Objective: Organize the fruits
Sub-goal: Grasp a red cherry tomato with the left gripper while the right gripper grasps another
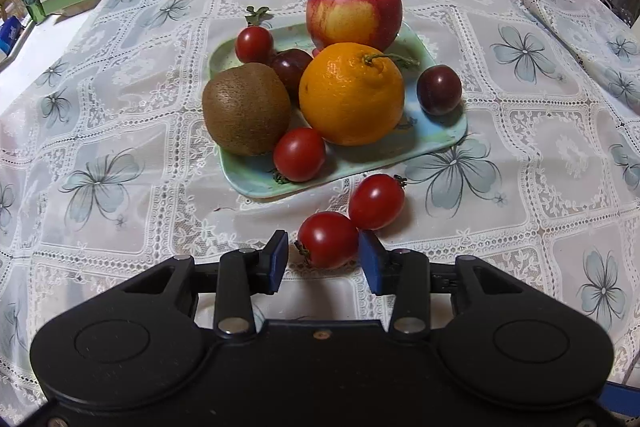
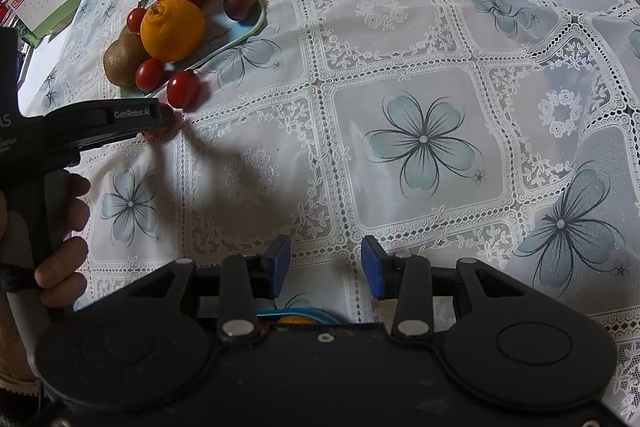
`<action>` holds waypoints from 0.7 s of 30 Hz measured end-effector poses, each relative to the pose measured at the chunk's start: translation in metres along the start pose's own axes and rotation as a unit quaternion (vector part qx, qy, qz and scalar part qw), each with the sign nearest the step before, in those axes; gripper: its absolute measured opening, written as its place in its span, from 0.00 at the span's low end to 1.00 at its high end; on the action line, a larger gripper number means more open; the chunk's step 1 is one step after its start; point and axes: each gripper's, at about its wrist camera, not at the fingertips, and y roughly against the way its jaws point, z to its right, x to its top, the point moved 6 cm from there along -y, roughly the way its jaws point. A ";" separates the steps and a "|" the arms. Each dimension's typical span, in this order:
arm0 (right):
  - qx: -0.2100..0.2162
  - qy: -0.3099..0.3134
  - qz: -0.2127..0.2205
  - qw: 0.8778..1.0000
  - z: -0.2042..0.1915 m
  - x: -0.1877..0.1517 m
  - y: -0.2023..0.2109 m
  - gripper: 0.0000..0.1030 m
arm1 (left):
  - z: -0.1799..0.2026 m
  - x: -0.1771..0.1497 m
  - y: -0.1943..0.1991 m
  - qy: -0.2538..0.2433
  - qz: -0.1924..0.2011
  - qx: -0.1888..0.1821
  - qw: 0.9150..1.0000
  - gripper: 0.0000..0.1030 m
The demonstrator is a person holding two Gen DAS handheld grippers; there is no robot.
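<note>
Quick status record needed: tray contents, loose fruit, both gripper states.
tray: pale green tray on the lace tablecloth
on tray: apple, orange, kiwi, two cherry tomatoes, two dark plums
loose fruit: near cherry tomato and far cherry tomato, both on the cloth in front of the tray
left gripper: open, pads either side of the near cherry tomato, not closed on it
right gripper: open, holding nothing, over bare cloth
</note>
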 end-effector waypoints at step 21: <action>-0.009 0.017 -0.009 1.000 -0.016 0.005 -0.011 0.40 | -0.014 -0.008 0.005 0.028 -0.022 0.003 0.999 0.43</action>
